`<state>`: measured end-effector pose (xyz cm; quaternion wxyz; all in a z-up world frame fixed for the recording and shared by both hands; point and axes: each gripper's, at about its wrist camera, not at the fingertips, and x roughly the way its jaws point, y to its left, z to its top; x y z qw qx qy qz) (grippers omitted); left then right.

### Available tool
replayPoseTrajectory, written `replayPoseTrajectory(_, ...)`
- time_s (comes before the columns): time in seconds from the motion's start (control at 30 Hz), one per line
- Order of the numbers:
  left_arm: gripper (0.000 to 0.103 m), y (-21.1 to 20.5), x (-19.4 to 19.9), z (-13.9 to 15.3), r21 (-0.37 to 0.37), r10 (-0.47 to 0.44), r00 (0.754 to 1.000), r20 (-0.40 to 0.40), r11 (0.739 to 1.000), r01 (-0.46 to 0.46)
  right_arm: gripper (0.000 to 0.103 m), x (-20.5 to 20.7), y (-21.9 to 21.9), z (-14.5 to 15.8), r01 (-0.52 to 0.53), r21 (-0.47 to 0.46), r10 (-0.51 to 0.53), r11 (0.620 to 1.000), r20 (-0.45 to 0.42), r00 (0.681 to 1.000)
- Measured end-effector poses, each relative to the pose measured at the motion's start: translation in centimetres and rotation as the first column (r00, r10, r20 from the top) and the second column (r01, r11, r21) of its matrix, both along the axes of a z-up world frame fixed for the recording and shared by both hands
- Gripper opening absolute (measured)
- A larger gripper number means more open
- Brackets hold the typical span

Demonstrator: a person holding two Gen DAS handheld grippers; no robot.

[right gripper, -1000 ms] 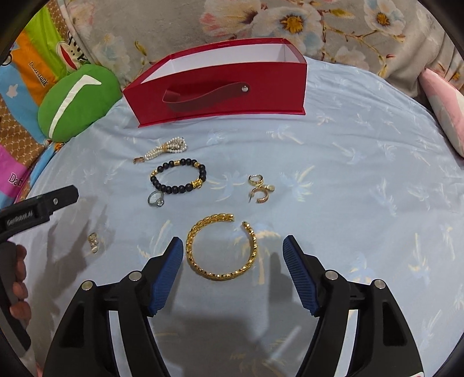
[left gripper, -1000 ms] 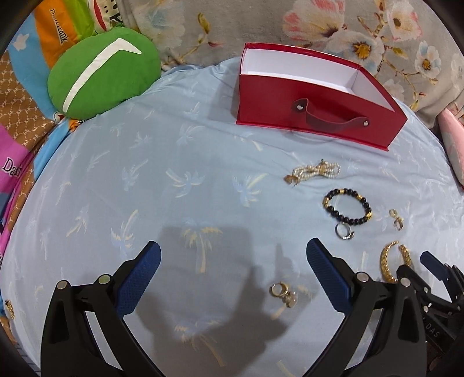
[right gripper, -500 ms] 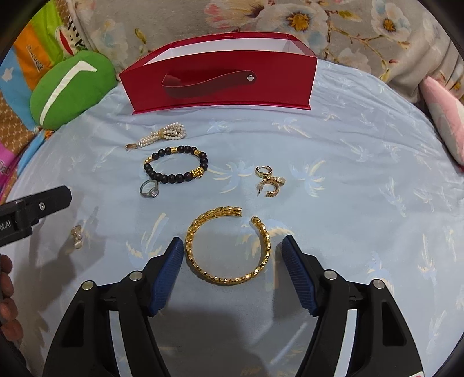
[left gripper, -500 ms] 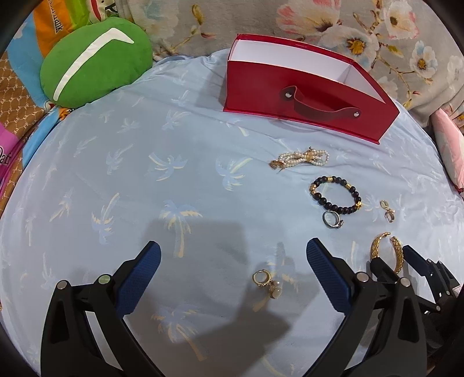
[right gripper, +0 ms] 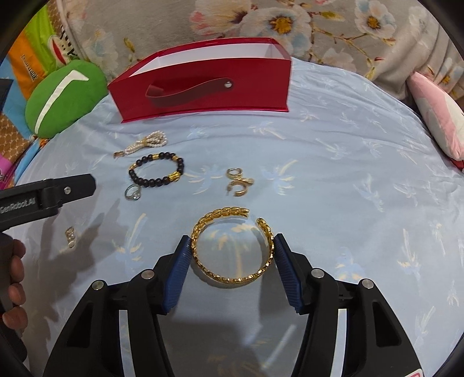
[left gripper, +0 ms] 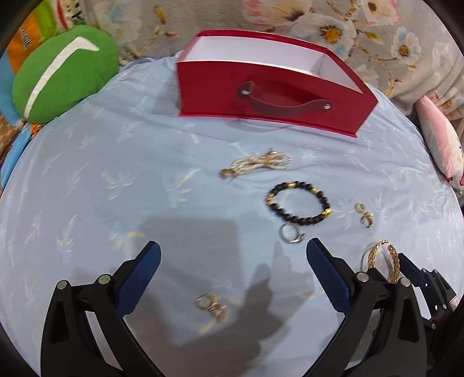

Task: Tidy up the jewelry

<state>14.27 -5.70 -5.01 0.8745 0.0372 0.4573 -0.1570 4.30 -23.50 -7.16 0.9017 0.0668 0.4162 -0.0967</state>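
An open red box (right gripper: 203, 84) with a strap handle stands at the back of the blue cloth; it also shows in the left wrist view (left gripper: 272, 95). A gold bangle (right gripper: 232, 246) lies between the pads of my right gripper (right gripper: 232, 246), which touch its two sides. My left gripper (left gripper: 232, 261) is open and empty above a small gold earring pair (left gripper: 211, 304). Further back lie a pearl strand (left gripper: 258, 165), a black bead bracelet (left gripper: 298, 203), a silver ring (left gripper: 291, 233) and gold hoop earrings (right gripper: 237, 181).
A green cushion (left gripper: 61, 72) lies at the back left on colourful bedding. A pink pillow (right gripper: 438, 116) lies at the right edge. A floral blanket (right gripper: 319, 23) runs behind the box. The left gripper's body (right gripper: 46, 194) reaches in from the left in the right wrist view.
My right gripper has moved forward and narrowed its jaws until the pads meet the gold bangle. My left gripper has shifted forward and right, so the small earrings sit between its fingers.
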Motion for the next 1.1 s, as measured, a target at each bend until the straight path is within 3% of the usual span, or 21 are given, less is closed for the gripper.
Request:
replayPoseTrajectory(0.23, 0.098, -4.5, 1.9, -1.3, -0.041, -0.077, 0.996, -0.052, 0.996, 0.075, 0.056, -0.8, -2.0, 0.3, 0.034, 0.016, -0.034, 0.999, 0.003, 0.999)
replayPoseTrajectory(0.43, 0.098, -7.2, 3.1, -3.0, 0.013, -0.089, 0.994, -0.063, 0.996, 0.09, 0.056, -1.0, -3.0, 0.2, 0.049, 0.041, -0.049, 0.998, 0.002, 0.999)
replayPoseTrajectory(0.63, 0.098, -8.4, 3.2, -3.4, 0.077, -0.082, 0.997, -0.007, 0.994, 0.083, 0.056, -0.8, -3.7, 0.1, 0.057, 0.074, -0.058, 0.996, 0.001, 0.998)
replayPoseTrajectory(0.73, 0.086, -8.5, 3.0, -3.2, 0.094, -0.075, 0.997, 0.02, 0.993, 0.073, 0.056, -0.7, -3.7, 0.1, 0.057, 0.081, -0.057, 0.995, 0.003, 0.998)
replayPoseTrajectory(0.8, 0.071, -8.2, 3.0, -2.9, 0.081, -0.069, 0.997, 0.022, 0.994, 0.067, 0.056, -0.6, -3.8, 0.1, 0.056, 0.084, -0.057, 0.995, 0.004, 0.998)
replayPoseTrajectory(0.93, 0.055, -7.7, 2.9, -2.6, 0.063, -0.063, 0.998, 0.025, 0.996, 0.061, 0.056, -0.4, -3.8, 0.1, 0.055, 0.093, -0.056, 0.994, 0.005, 0.998)
replayPoseTrajectory(1.1, 0.018, -7.2, 2.8, -2.3, 0.022, -0.082, 0.997, 0.005, 0.996, 0.082, 0.056, -0.3, -3.7, 0.2, 0.051, 0.096, -0.052, 0.994, 0.008, 0.999)
